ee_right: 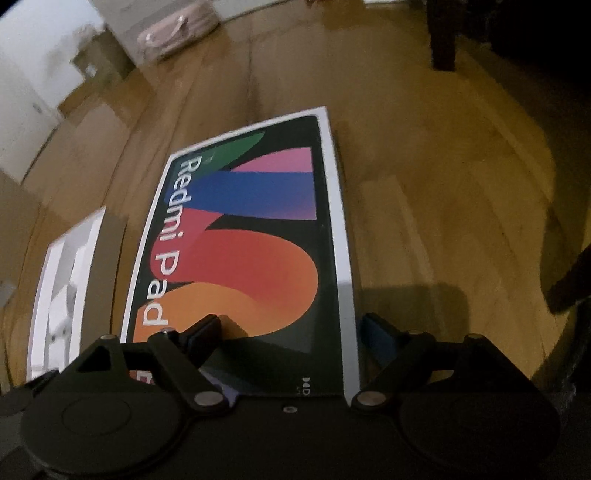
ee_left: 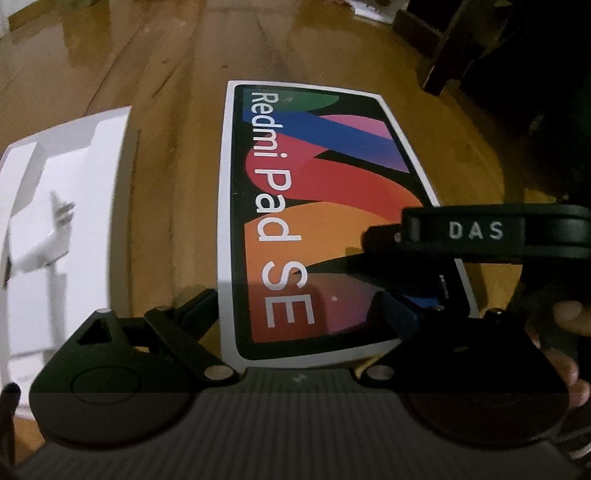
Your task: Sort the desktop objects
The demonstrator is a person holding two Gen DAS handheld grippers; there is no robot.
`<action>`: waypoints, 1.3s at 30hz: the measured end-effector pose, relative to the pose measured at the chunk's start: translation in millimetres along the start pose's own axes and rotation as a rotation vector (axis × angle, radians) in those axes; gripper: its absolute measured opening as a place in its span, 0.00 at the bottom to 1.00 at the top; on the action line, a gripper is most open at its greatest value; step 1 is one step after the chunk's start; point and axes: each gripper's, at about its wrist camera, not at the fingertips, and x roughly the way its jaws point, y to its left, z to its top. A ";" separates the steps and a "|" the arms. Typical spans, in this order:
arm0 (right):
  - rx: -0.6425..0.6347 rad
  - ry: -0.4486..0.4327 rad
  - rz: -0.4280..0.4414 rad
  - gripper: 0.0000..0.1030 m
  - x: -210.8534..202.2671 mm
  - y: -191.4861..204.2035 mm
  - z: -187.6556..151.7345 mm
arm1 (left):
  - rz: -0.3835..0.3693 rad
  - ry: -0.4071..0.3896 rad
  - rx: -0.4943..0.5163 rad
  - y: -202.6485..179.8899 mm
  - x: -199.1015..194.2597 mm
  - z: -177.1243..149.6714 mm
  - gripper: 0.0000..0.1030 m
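A Redmi Pad SE box with a colourful lid lies flat on the wooden table; it also shows in the right wrist view. My left gripper is open, its jaws straddling the box's near end. My right gripper is open over the box's near right corner; its body, marked DAS, reaches in from the right in the left wrist view. A white open tray with white parts lies left of the box, also seen in the right wrist view.
The wooden table stretches away beyond the box. A dark chair leg stands at the back right. A pink pouch lies at the far back left by a white wall.
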 end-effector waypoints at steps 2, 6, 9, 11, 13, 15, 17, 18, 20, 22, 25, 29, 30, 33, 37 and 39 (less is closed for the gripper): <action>-0.049 0.061 0.013 0.86 -1.0 7.8 -2.1 | -0.004 0.034 -0.021 6.9 -5.6 -3.5 0.91; -0.106 0.133 0.019 0.85 -2.7 17.4 -5.5 | -0.064 0.068 -0.035 19.7 -14.5 -2.1 0.91; -0.068 0.109 0.022 0.85 -2.1 14.3 -3.8 | -0.081 0.013 -0.078 29.5 -19.9 5.1 0.91; -0.067 0.069 0.031 0.85 -1.3 11.5 -2.1 | -0.057 0.002 -0.084 32.1 -17.0 11.4 0.91; -0.057 0.018 0.046 0.85 -0.9 7.2 0.6 | -0.034 -0.002 -0.083 32.3 -12.3 15.5 0.91; -0.026 -0.007 0.062 0.85 1.7 2.7 3.4 | -0.026 0.001 -0.087 33.1 -7.5 15.1 0.92; 0.010 -0.020 0.079 0.85 5.2 -2.9 5.6 | -0.034 0.032 -0.105 33.2 0.4 14.3 0.92; 0.024 -0.018 0.085 0.85 7.0 -5.8 6.0 | -0.046 0.047 -0.113 33.0 4.0 13.7 0.92; 0.043 -0.017 0.095 0.86 9.4 -8.8 7.0 | -0.069 0.055 -0.113 31.1 9.9 10.4 0.92; 0.050 -0.017 0.098 0.87 10.1 -9.7 8.4 | -0.074 0.056 -0.118 30.0 14.1 9.2 0.93; 0.048 -0.024 0.101 0.88 11.3 -8.9 8.2 | -0.084 0.056 -0.148 31.1 17.5 7.6 0.93; 0.062 -0.031 0.101 0.90 14.6 -7.5 6.1 | -0.080 0.080 -0.201 34.9 19.9 7.8 0.97; 0.063 -0.029 0.099 0.90 15.1 -6.5 6.3 | -0.076 0.087 -0.215 35.8 20.4 8.2 0.98; 0.058 -0.024 0.100 0.91 15.6 -4.8 6.2 | -0.075 0.093 -0.204 35.8 21.4 9.3 0.98; 0.064 -0.021 0.115 0.92 16.1 -8.9 5.4 | -0.094 0.085 -0.191 34.3 23.8 9.9 0.97; 0.054 -0.022 0.119 0.94 16.7 -8.8 4.8 | -0.088 0.078 -0.189 32.0 24.1 9.4 0.97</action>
